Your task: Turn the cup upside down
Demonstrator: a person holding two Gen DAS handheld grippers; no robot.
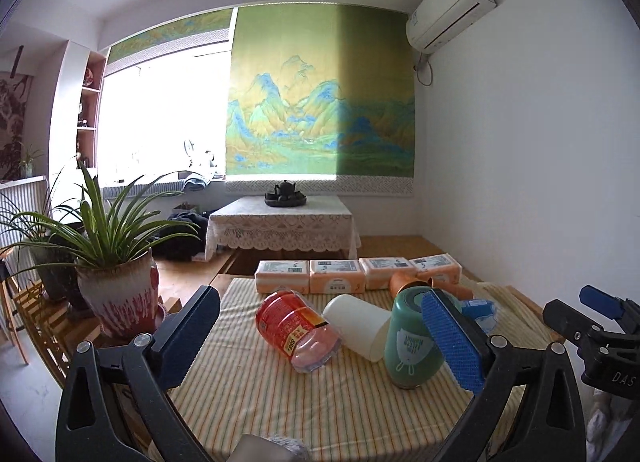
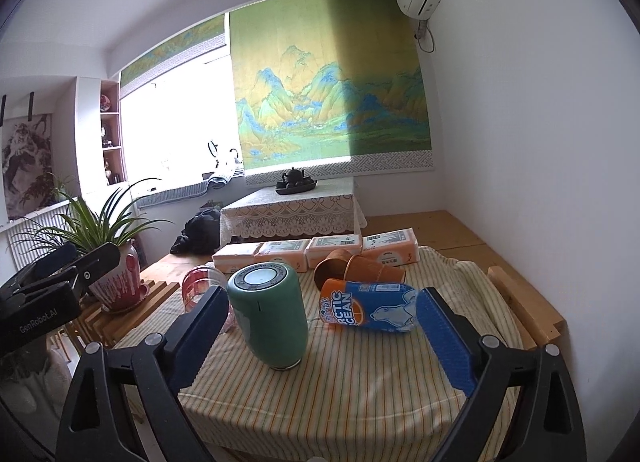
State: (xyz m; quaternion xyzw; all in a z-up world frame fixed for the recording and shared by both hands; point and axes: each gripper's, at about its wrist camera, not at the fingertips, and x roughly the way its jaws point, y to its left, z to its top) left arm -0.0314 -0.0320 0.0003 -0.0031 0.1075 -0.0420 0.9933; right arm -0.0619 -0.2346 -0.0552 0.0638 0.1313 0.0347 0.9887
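Note:
A green cup (image 2: 269, 316) stands on the striped tablecloth (image 2: 360, 374) with its flat base up; it also shows in the left wrist view (image 1: 412, 342). My right gripper (image 2: 320, 336) is open and empty, with the green cup between its fingers nearer the left one. My left gripper (image 1: 320, 338) is open and empty, with a white cup (image 1: 360, 326) lying on its side and a red-labelled bottle (image 1: 296, 328) between its fingers. Brown cups (image 2: 352, 267) lie on their sides behind.
An orange and blue Arctic Ocean bottle (image 2: 372, 305) lies right of the green cup. Tissue packs (image 2: 316, 250) line the table's far edge. A potted plant (image 1: 116, 286) stands at the left. A low table with a lace cloth (image 1: 280, 226) is behind.

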